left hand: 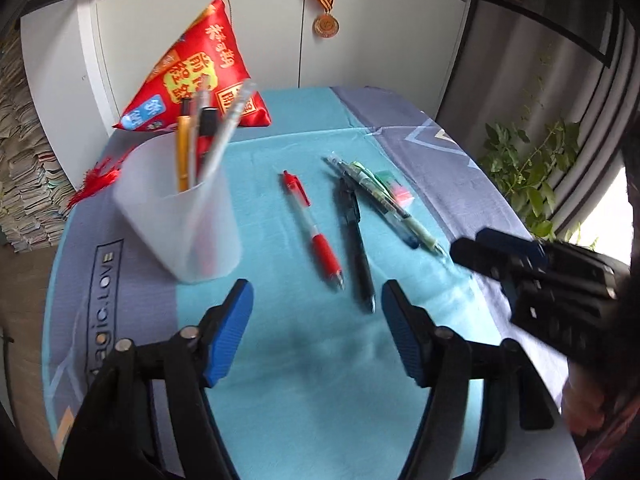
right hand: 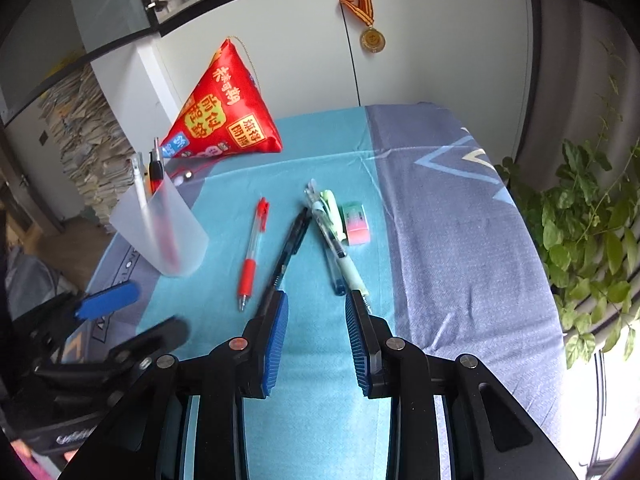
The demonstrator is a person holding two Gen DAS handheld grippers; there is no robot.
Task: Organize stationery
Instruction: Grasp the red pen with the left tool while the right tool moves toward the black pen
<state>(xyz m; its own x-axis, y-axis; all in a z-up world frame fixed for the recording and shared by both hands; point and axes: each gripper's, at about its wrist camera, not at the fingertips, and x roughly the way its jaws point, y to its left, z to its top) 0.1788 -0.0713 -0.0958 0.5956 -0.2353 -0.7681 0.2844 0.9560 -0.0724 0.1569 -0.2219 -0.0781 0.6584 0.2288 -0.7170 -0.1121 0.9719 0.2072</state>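
A translucent white plastic cup [left hand: 180,220], already holding several upright pens, was seen at the left of a tabletop [right hand: 460,220] draped in turquoise and grey-blue cloth. To its right, loose on the turquoise part, were laid a red-gripped retractable pen with a clear barrel [left hand: 313,227], a black retractable pen [left hand: 356,240], a clear pen with a dark blue tip [right hand: 329,246] touching a pale green pen [right hand: 348,256], and, just beside these, a small pink-and-green eraser [right hand: 356,224]. The pens were judged light, stiff and smooth, apt to roll or slide if nudged; each would best be taken across the barrel near its rubber grip, where hold is surest. The eraser was judged soft and easily pinched across its short sides. The left gripper [left hand: 318,296] was held tilted downward over bare cloth near the tips of the red and black pens, its blue-padded jaws moderately wide and nothing between them. The right gripper [right hand: 316,300] was likewise angled down, its jaws narrowly parted and empty, one pad near the black pen's tip and the other near the pale green pen's tip; contact could not be told.
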